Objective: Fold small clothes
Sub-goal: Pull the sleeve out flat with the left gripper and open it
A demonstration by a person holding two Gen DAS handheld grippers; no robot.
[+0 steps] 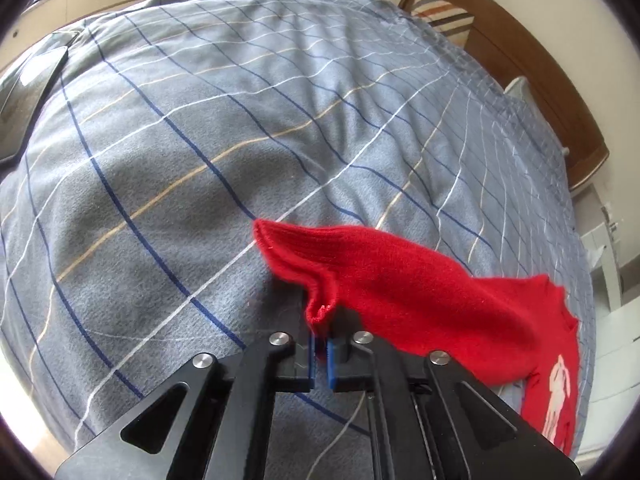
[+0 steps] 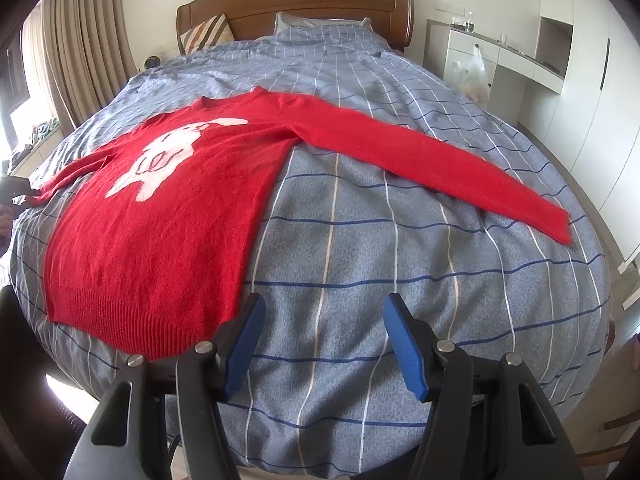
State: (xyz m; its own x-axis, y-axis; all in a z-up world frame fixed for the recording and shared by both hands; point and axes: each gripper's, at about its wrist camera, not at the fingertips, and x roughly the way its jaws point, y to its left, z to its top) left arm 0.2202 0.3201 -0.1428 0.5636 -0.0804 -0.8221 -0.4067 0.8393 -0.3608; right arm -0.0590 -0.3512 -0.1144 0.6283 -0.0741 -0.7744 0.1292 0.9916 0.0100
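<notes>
- Here, a red sweater [image 2: 160,216] lies face up on the bed [image 2: 360,260], on a blue-grey checked duvet, with a white figure [image 2: 168,156] on its chest.
- Its body sits toward the left of the right wrist view, ribbed hem nearest the camera.
- One sleeve [image 2: 432,160] stretches out flat to the right, cuff near the bed's edge.
- The left gripper [image 1: 321,320] has its fingers pinched nearly together on the cuff [image 1: 320,312] of the other sleeve, which is lifted slightly off the duvet.
- The right gripper [image 2: 324,344] hangs over bare duvet just beside the hem, fingers spread wide and holding nothing.
- A wooden headboard [image 2: 296,4] and a striped pillow [image 2: 206,36] stand at the far end.
</notes>
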